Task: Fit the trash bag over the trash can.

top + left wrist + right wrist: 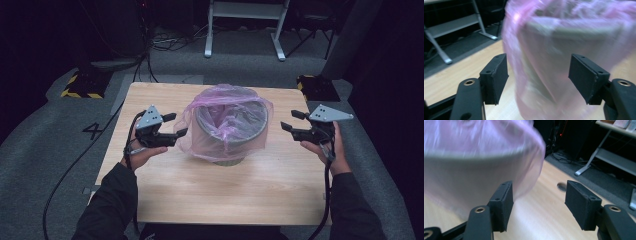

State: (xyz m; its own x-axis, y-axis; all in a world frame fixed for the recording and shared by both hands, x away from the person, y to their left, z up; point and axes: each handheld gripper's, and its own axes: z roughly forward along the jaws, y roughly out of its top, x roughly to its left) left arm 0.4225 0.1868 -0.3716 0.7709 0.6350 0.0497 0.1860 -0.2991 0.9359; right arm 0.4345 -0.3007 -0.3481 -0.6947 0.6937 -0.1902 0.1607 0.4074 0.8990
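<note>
Right in the middle of the wooden table (210, 200) stands a grey bin (231, 131), upright, with a thin pink bag (202, 125) lining it and draped loosely over its rim and down its sides. The film billows out past the bin wall, most of all toward the left gripper (176, 125), whose nearer jaw tip lies at the plastic's edge; whether it touches cannot be told. That gripper's jaws stand apart with nothing pressed between them, and in the left gripper view the bag (564, 50) hangs just ahead of the gap. The right gripper (292, 120) sits well apart from the bin, over bare wood, jaws likewise spread and holding nothing.

Bare tabletop lies in front of the bin and on either side, while the far edge lies close behind the bin. Grey carpet (45, 150) surrounds the table.

Both gripper views are blurred, so the bag's folds smear together. The bin's base is veiled by plastic, and the inside bottom is out of sight.
</note>
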